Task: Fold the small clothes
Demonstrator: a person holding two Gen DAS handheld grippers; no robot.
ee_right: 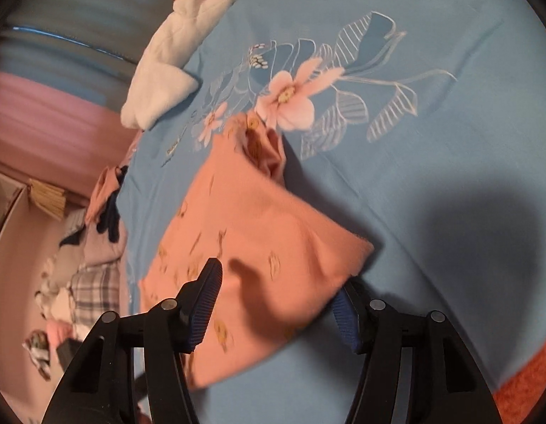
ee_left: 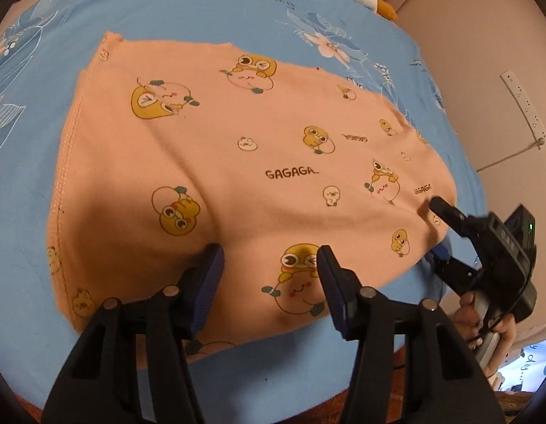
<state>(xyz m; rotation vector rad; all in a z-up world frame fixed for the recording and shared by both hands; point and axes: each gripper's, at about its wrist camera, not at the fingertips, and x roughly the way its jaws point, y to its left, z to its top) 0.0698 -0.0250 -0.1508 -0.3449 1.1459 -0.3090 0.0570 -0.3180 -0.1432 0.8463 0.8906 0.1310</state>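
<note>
Two tongs hover over one peach garment printed with cartoon ducks and "GAGAGA", which lies flat on the blue floral bedsheet. We note the left tongs above the garment's near edge, jaws apart, nothing between the pads. We see the right tongs at the garment's right-hand corner, jaws likewise apart, cloth lying between them but not pinched. A hand holds the right tool's grip. Beyond the garment's far edge lies a white plush toy; off the bed beside the garment sits a pile of other clothes.
</note>
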